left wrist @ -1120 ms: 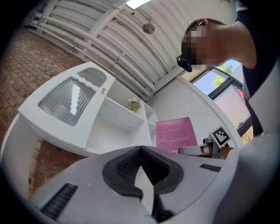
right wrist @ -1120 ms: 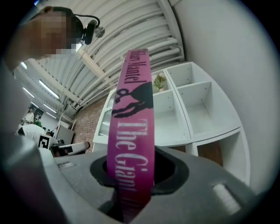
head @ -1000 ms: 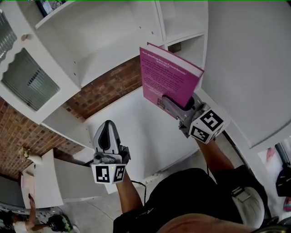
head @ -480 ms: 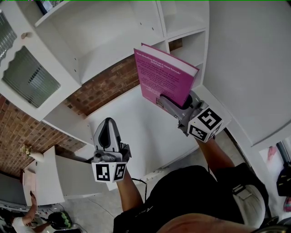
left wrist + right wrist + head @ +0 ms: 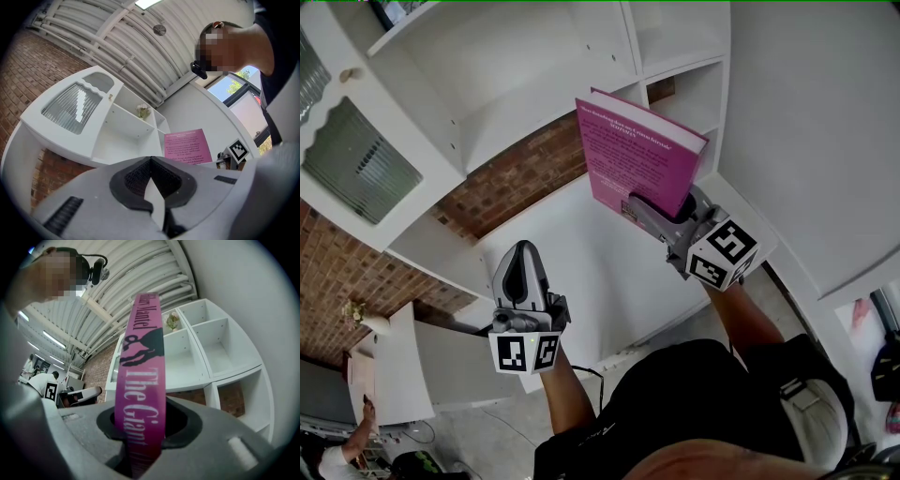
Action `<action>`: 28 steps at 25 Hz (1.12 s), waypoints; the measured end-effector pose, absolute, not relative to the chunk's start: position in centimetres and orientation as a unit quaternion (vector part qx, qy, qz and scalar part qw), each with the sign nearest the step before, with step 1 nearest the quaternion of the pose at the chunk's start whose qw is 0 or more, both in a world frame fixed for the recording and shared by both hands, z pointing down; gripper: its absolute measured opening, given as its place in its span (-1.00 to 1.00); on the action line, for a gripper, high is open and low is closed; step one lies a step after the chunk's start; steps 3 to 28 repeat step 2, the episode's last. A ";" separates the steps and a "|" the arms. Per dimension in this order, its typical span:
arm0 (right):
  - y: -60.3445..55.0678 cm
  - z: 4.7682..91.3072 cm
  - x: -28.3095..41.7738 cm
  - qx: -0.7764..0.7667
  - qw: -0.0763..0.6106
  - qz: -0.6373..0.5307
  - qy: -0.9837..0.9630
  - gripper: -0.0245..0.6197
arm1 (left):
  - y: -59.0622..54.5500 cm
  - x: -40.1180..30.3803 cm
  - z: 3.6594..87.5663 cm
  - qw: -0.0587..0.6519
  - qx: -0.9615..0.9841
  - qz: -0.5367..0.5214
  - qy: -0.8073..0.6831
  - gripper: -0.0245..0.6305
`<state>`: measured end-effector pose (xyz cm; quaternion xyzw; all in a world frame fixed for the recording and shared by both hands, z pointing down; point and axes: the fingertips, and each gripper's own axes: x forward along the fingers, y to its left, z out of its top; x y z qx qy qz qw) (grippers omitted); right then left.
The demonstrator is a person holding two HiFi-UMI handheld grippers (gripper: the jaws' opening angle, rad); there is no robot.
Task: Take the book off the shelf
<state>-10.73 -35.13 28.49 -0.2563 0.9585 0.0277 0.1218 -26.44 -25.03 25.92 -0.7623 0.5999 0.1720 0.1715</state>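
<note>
Brick wall [image 5: 520, 178] shows as a strip. Ribbed-glass cabinet door [image 5: 358, 164] left of wall; round knob [image 5: 353, 75] up-left of wall. Person [image 5: 333, 459] far below-left of wall.

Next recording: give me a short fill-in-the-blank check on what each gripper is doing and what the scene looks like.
1. The book is clamped in the ___ gripper.
2. The book's cover is ___ in colour.
3. The left gripper holds ___, well apart from the book.
4. The wall showing behind the white shelf unit is made of ___.

Missing words: right; pink; nothing; brick
</note>
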 end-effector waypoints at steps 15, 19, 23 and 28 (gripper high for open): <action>-35.2 28.5 -10.7 -0.257 0.123 0.028 0.958 -0.49 | -25.1 -26.4 25.9 0.171 -0.763 0.172 0.599 -0.93; -35.2 28.5 -10.7 -0.257 0.123 0.028 0.958 -0.49 | -25.1 -26.4 25.9 0.171 -0.763 0.172 0.599 -0.93; -35.2 28.5 -10.7 -0.257 0.123 0.028 0.958 -0.49 | -25.1 -26.4 25.9 0.171 -0.763 0.172 0.599 -0.93; -35.2 28.5 -10.7 -0.257 0.123 0.028 0.958 -0.49 | -25.1 -26.4 25.9 0.171 -0.763 0.172 0.599 -0.93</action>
